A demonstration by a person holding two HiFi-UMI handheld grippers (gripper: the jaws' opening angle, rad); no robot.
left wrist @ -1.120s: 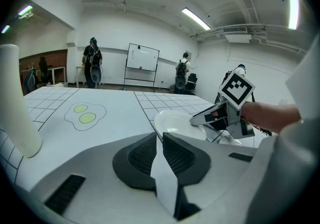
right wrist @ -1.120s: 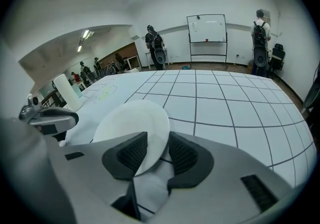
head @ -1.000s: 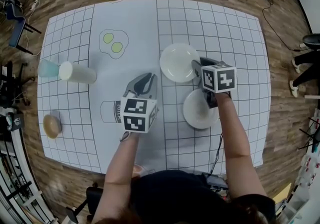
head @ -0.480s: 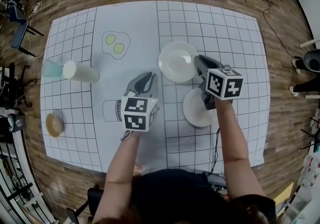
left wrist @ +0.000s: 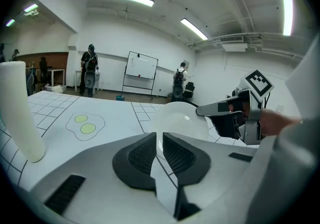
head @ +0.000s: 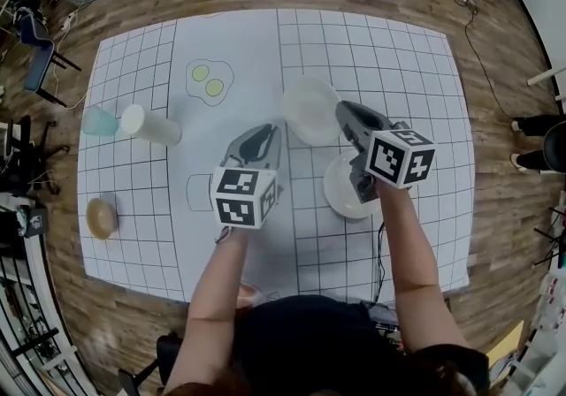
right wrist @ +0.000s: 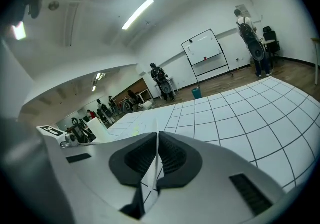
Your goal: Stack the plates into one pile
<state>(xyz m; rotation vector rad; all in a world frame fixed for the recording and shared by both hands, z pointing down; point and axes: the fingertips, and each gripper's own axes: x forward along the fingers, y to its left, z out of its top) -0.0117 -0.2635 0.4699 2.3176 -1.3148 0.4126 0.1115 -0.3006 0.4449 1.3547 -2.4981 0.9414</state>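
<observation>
The right claw (head: pixel 340 110), its jaws having just been closing, is pinching the rim of the round white plate (head: pixel 309 108) at frame centre. The second white plate (head: pixel 337 191) is lying on the gridded counter (head: pixel 407 67) just lower right, beneath that hand; the left claw (head: pixel 262 134) is idling shut, empty.

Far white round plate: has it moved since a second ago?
Yes: the plate has tipped up off the gridded mat, the right hand-held gripper's jaws having just closed on its rim.
</observation>
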